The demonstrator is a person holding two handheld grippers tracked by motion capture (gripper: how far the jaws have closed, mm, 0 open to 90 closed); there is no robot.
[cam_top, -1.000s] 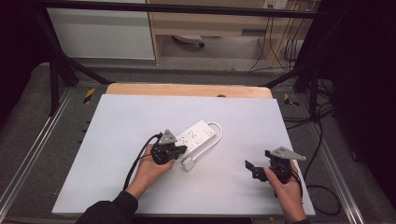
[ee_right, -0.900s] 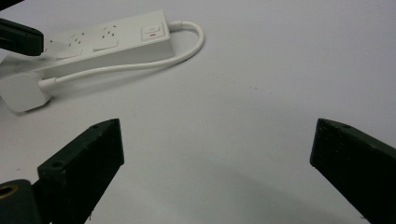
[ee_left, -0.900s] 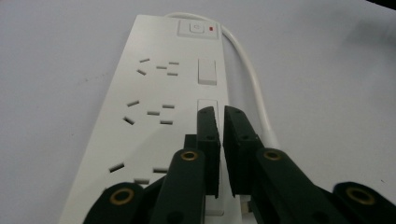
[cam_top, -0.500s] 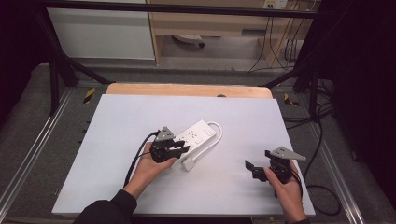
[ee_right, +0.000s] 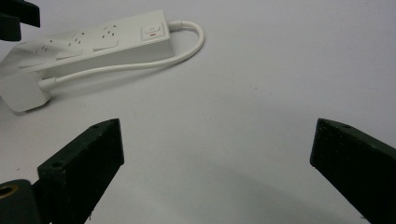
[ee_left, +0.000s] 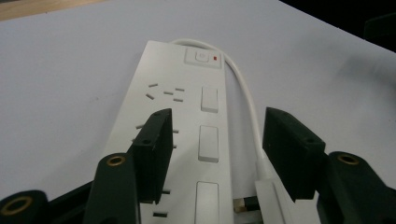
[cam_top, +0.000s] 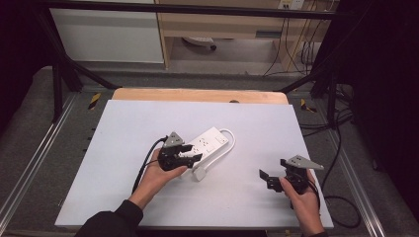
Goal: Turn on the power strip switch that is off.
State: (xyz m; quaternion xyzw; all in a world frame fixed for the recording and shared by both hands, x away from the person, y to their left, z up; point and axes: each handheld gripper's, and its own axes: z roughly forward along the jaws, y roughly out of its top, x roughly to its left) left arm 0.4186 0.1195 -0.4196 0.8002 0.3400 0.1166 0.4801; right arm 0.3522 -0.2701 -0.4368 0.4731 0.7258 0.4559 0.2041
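Standing apart over the near end of the power strip [ee_left: 187, 140], the left gripper [cam_top: 190, 153] has just been opening its jaws; in the left gripper view the strip's body lies between and below the two black pads, neither pad pressing on it. One pad sits over the socket slots, the other over the cord beside the strip's edge.

Right gripper [cam_top: 269, 177]: jaws wide apart, nothing between them, held above bare table near the front right corner, well apart from the strip.

Power strip: white, long flat rectangular body, lying flat on the white table [cam_top: 123, 123] a little left of centre. Long axis runs diagonally in the high view, from near-left by the left gripper to far-right. Far-right end carries a push switch with a small red mark; from there a row of sockets with rocker switches alongside runs back toward the left gripper.

Cord [ee_right: 140, 65]: white, leaves the switch end, makes a tight loop, then runs back alongside the strip's body to a white plug [cam_top: 200, 174] lying on the table just beside the strip's near end.

Person's hands [cam_top: 155, 175] hold each gripper from the front edge; dark sleeve on the left forearm.
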